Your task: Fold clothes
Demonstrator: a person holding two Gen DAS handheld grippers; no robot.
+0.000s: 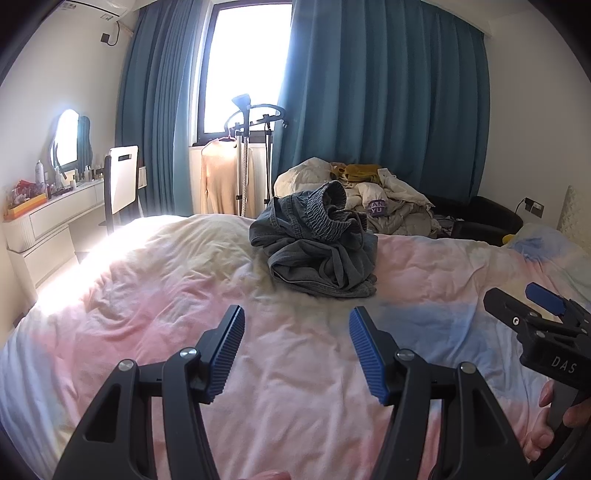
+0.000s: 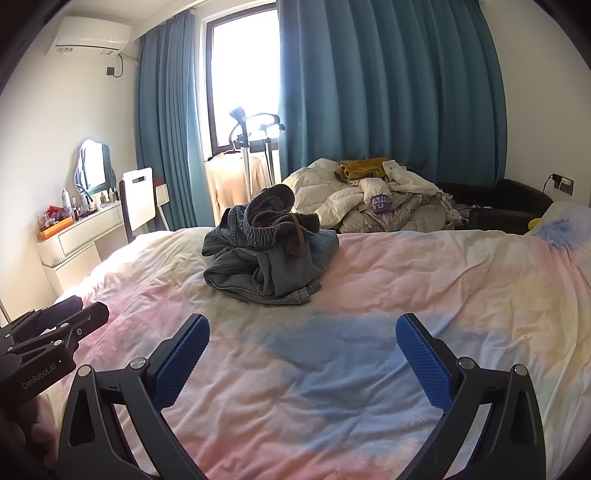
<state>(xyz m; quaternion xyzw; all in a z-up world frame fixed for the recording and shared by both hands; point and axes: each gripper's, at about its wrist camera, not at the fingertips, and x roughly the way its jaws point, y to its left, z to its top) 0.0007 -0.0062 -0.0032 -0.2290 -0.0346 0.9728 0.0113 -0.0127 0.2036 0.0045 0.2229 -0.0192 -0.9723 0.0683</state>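
While both grippers hover over the bed point(image 1: 147, 295) with jaws apart and empty, the left gripper point(image 1: 296, 325) and right gripper point(image 2: 302, 332) point at crumpled grey trousers point(image 1: 317, 243) ahead; their legs are buried in the heap.

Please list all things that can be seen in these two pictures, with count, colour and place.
trousers: one, grey, crumpled in the middle of the bed
bed cover: one, pink, blue and cream, over the whole bed
pile of clothes: one, mostly cream with a mustard piece, behind the bed
curtains: blue, both sides of the window
garment steamer: one, black, at the window, with a beige top hanging on it
dressing table: one, white, left wall, with mirror and bottles
chair: one, white back, at the table
air conditioner: one, white, upper left
left claw: open, above the bed
right claw: open, above the bed
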